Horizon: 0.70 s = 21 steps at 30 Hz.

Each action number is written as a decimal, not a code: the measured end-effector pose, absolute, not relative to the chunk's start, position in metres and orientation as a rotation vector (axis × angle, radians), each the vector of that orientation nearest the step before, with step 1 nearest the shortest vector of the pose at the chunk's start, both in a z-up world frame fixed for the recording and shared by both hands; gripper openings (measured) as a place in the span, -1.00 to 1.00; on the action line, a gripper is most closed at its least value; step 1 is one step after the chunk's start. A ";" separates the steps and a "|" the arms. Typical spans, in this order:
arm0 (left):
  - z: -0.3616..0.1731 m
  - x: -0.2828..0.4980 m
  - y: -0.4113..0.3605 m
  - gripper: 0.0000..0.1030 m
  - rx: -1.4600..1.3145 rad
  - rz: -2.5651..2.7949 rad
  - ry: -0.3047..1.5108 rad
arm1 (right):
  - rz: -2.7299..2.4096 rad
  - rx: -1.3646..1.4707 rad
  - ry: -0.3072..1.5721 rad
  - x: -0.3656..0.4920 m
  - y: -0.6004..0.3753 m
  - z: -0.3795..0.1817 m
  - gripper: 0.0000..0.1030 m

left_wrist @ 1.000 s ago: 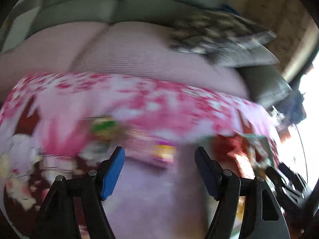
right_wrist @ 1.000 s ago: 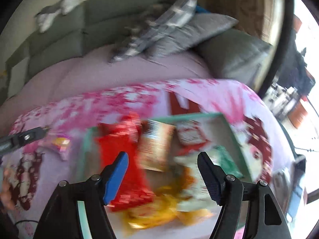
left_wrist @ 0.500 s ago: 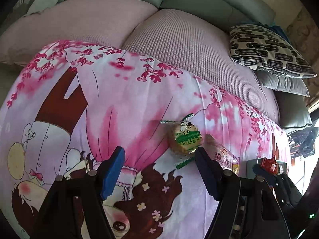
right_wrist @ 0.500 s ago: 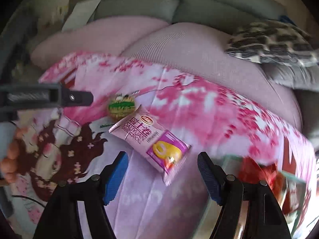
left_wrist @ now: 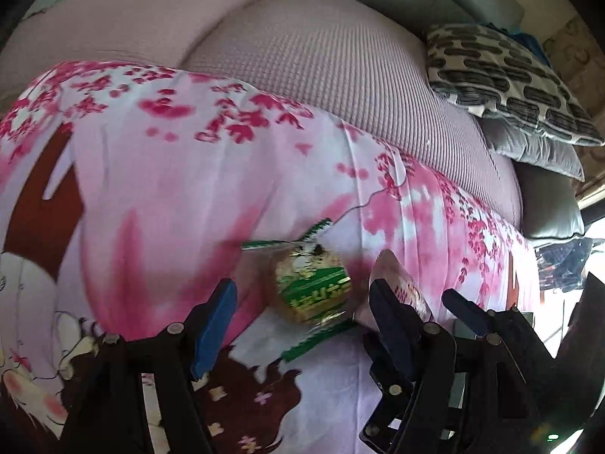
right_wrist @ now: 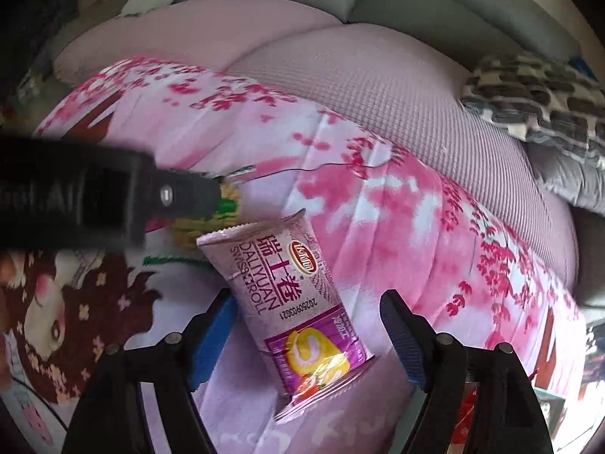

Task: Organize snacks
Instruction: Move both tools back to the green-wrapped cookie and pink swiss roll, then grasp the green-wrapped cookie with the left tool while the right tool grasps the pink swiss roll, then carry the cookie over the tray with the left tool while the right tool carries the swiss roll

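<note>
Pink cherry-blossom blanket (right_wrist: 378,204) under purple "DALIYUAN SWISS ROLL" packet (right_wrist: 291,302), dated 20250903Z1.

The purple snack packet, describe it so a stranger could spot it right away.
On the pink blossom blanket over the sofa, two snacks lie side by side. The purple snack packet is the long flat one picturing a yellow roll; its neighbour, the green snack, is round.

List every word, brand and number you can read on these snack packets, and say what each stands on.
"DALIYUAN SWISS ROLL": on the purple packet, beside large Chinese characters.
"20250903Z1", or close to it: a printed code along that packet's edge; its last characters are uncertain.
Red oval logo on the purple packet: too small to read.
Green-and-gold packet: lettering blurred, unreadable.
Side of the left tool: white lettering, too blurred.
</note>
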State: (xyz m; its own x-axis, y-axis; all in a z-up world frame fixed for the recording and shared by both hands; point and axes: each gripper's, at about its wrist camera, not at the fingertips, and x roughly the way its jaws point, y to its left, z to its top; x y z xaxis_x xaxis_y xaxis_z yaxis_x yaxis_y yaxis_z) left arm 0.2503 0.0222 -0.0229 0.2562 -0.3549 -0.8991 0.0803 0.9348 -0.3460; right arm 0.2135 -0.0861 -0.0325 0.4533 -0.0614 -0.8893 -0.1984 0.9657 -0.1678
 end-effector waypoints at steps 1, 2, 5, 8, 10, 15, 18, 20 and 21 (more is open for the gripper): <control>-0.025 0.252 0.018 0.43 -0.239 -0.298 1.286 | 0.083 -0.241 1.095 0.213 -0.090 -0.031 0.54; -0.026 0.254 0.015 0.43 -0.232 -0.296 1.290 | 0.081 -0.212 1.092 0.213 -0.095 -0.029 0.51; -0.031 0.258 0.008 0.43 -0.217 -0.283 1.300 | 0.099 -0.154 1.105 0.213 -0.102 -0.030 0.09; -0.034 0.259 0.003 0.43 -0.193 -0.260 1.300 | 0.097 -0.138 1.116 0.210 -0.105 -0.033 0.06; -0.037 0.261 0.001 0.42 -0.184 -0.242 1.302 | 0.096 -0.123 1.117 0.209 -0.106 -0.035 -0.02; -0.040 0.261 0.009 0.05 -0.179 -0.208 1.281 | 0.099 -0.070 1.103 0.203 -0.110 -0.032 -0.18; -0.039 0.255 0.015 0.00 -0.186 -0.209 1.258 | 0.113 -0.021 1.082 0.193 -0.113 -0.027 -0.19; -0.034 0.248 0.020 0.00 -0.223 -0.220 1.238 | 0.117 0.007 1.069 0.185 -0.115 -0.023 -0.20; -0.030 0.243 0.022 0.00 -0.237 -0.223 1.222 | 0.116 0.025 1.055 0.179 -0.116 -0.020 -0.20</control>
